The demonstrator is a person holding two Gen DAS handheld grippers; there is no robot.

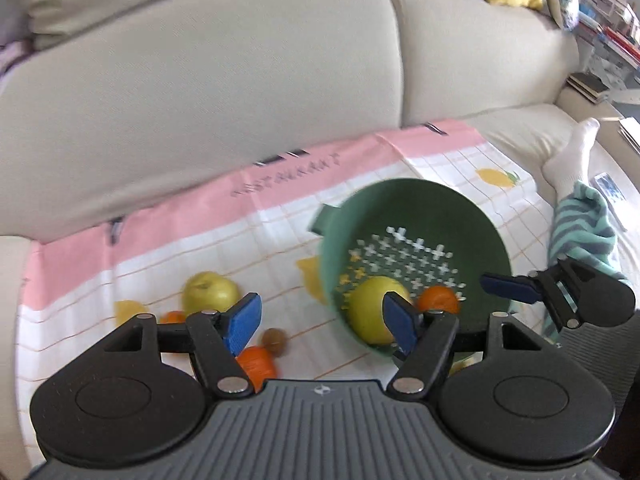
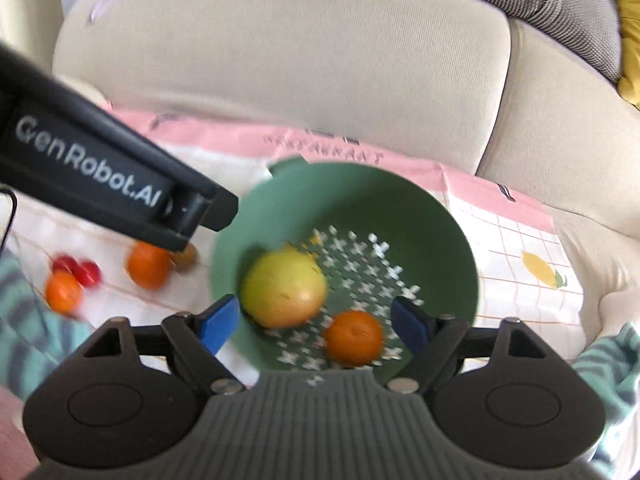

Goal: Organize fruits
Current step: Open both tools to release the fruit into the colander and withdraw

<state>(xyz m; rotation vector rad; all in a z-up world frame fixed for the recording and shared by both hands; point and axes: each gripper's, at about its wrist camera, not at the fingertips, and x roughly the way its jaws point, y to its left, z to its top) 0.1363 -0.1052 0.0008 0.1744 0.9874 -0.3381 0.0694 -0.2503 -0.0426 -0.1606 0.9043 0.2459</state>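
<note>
A green colander (image 1: 416,200) (image 2: 440,216) stands on the checked cloth with a yellow-green apple (image 1: 368,312) (image 2: 284,288) and an orange (image 1: 438,300) (image 2: 352,338) inside. My right gripper (image 2: 316,324) hovers open above its near rim, empty. My left gripper (image 1: 322,320) is open and empty, between the colander and the loose fruit. On the cloth to the left lie another apple (image 1: 208,292), an orange (image 1: 256,364) (image 2: 148,266), a smaller orange (image 1: 174,316) (image 2: 63,292), a brown fruit (image 1: 276,340) (image 2: 186,258) and red cherries (image 2: 78,270).
The pink-and-white cloth (image 1: 160,224) covers a beige sofa seat, with the back cushions (image 1: 200,100) close behind. A person's leg in teal striped fabric (image 1: 580,232) with a white sock (image 1: 572,156) lies to the right. The left gripper's black body (image 2: 100,176) crosses the right wrist view.
</note>
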